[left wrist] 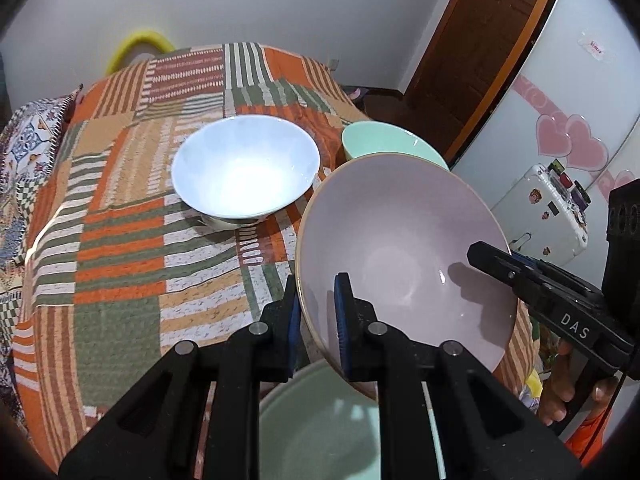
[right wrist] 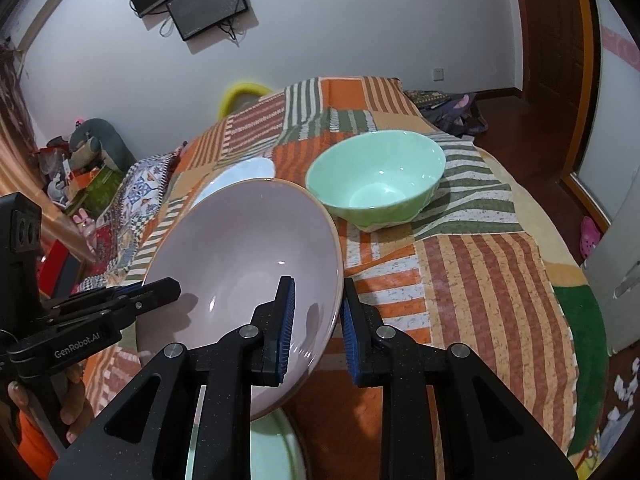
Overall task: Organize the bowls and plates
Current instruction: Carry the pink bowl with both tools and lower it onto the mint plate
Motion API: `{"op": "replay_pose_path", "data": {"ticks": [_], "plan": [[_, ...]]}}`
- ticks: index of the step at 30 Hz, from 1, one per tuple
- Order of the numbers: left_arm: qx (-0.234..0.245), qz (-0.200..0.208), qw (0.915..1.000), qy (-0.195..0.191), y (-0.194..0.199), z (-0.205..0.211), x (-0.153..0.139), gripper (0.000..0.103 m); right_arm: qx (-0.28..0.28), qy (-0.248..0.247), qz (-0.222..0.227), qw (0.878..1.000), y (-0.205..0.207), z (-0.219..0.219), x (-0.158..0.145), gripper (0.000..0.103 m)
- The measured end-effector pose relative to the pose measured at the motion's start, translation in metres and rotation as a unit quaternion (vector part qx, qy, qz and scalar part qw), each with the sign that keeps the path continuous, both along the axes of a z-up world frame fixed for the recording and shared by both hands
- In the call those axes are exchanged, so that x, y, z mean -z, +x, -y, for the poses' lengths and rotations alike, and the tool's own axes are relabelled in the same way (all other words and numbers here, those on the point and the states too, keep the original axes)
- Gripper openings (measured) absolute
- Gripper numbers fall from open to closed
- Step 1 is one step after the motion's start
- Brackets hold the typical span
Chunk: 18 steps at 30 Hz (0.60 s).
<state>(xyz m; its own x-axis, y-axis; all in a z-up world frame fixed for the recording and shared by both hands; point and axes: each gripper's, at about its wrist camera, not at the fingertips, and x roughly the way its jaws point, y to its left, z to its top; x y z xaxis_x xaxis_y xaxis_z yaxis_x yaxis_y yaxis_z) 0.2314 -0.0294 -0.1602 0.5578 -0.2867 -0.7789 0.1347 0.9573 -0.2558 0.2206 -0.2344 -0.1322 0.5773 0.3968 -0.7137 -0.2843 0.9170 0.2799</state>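
Both tools, left (left wrist: 318, 322) and right (right wrist: 316, 328), pinch opposite rims of the tilted pink bowl (left wrist: 404, 256); lowering it level onto the green plate (left wrist: 320, 424) should seat it best.

A wide pale lilac bowl (left wrist: 400, 256) with a tan rim hangs tilted above a mint plate (left wrist: 320, 424) at the near edge, a white bowl (left wrist: 245, 168) upright far left, a mint bowl (right wrist: 376, 178) upright far right.
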Motion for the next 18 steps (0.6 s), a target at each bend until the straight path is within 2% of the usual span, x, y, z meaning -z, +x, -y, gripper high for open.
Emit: {"op": "replay_pose_path", "data": {"ticks": [8, 18], "plan": [[-0.016, 0.02, 0.9996, 0.011, -0.034, -0.007, -0.025, 0.015, -0.018, 0.004, 0.012, 1.0, -0.018, -0.01, -0.009, 0.02], [-0.036, 0.032, 0.9986, 0.021, -0.075, -0.022, -0.04, 0.015, -0.047, 0.013, 0.018, 0.999, -0.042, -0.026, -0.014, 0.02]]}}
